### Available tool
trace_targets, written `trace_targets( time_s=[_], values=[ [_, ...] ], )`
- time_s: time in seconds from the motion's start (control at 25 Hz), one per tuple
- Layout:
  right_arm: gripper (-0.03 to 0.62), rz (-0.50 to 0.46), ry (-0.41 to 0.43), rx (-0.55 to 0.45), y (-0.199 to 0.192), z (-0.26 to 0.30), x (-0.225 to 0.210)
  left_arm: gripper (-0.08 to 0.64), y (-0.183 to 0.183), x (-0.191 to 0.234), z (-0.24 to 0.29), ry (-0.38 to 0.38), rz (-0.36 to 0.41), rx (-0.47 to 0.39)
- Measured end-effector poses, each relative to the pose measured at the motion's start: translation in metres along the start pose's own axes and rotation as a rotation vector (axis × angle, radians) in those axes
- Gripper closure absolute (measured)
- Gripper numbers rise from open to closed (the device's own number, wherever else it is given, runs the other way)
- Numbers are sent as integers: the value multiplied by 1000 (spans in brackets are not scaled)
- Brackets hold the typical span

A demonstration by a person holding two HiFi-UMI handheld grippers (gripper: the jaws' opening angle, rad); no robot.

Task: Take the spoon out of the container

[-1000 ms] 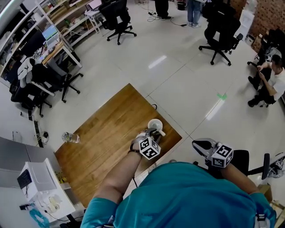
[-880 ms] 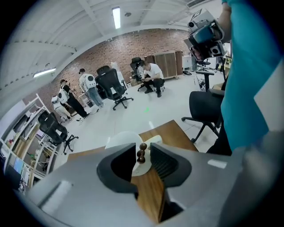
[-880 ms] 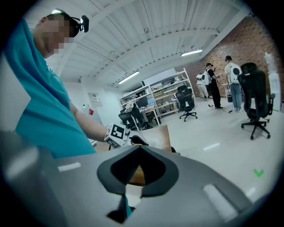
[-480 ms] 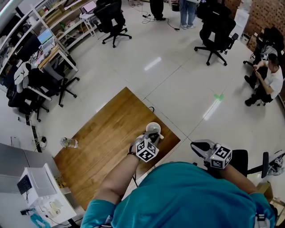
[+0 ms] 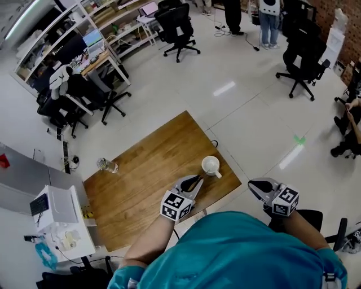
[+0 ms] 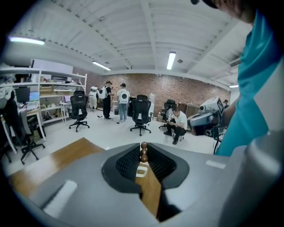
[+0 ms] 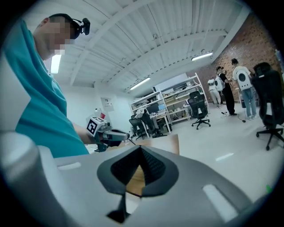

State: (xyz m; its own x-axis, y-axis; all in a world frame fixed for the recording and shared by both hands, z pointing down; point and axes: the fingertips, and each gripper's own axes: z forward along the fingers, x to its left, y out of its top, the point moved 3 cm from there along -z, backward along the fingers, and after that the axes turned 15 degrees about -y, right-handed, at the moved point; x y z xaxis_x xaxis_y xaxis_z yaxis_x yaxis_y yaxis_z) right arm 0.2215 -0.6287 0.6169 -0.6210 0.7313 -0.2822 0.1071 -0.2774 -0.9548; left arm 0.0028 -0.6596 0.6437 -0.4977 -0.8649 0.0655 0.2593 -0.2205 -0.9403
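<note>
My left gripper (image 5: 196,180) hovers over the wooden table (image 5: 141,169), just short of the white cup (image 5: 210,165). Its jaws are shut on the handle of a wooden spoon (image 6: 143,153), whose beaded brown end sticks up between the pads in the left gripper view. The cup stands upright near the table's right corner, apart from the gripper, with no spoon showing in it. My right gripper (image 5: 252,184) hangs off the table's right side over the floor, its jaws shut on nothing. From the right gripper view, the left gripper (image 7: 116,135) shows with a thin stick poking out of it.
A clear water bottle (image 5: 106,165) lies at the table's far left edge. A white machine (image 5: 56,217) stands on the floor at the left. Office chairs (image 5: 177,25), shelves and desks (image 5: 84,45) and standing people (image 5: 269,17) fill the far room.
The left gripper was over the cup with the spoon between its jaws; it has closed on the spoon and drawn back from the cup. The head view has shifted.
</note>
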Motion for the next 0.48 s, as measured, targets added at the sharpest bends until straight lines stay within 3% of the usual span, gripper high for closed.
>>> trace_targets(
  time_s=[0.24, 0.48],
  values=[
    [591, -4, 85, -6, -23, 8, 7, 509, -11, -41, -36, 33, -159, -158],
    [591, -66, 130, -21, -60, 13, 106, 509, -70, -81, -135, 51, -227, -284]
  ],
)
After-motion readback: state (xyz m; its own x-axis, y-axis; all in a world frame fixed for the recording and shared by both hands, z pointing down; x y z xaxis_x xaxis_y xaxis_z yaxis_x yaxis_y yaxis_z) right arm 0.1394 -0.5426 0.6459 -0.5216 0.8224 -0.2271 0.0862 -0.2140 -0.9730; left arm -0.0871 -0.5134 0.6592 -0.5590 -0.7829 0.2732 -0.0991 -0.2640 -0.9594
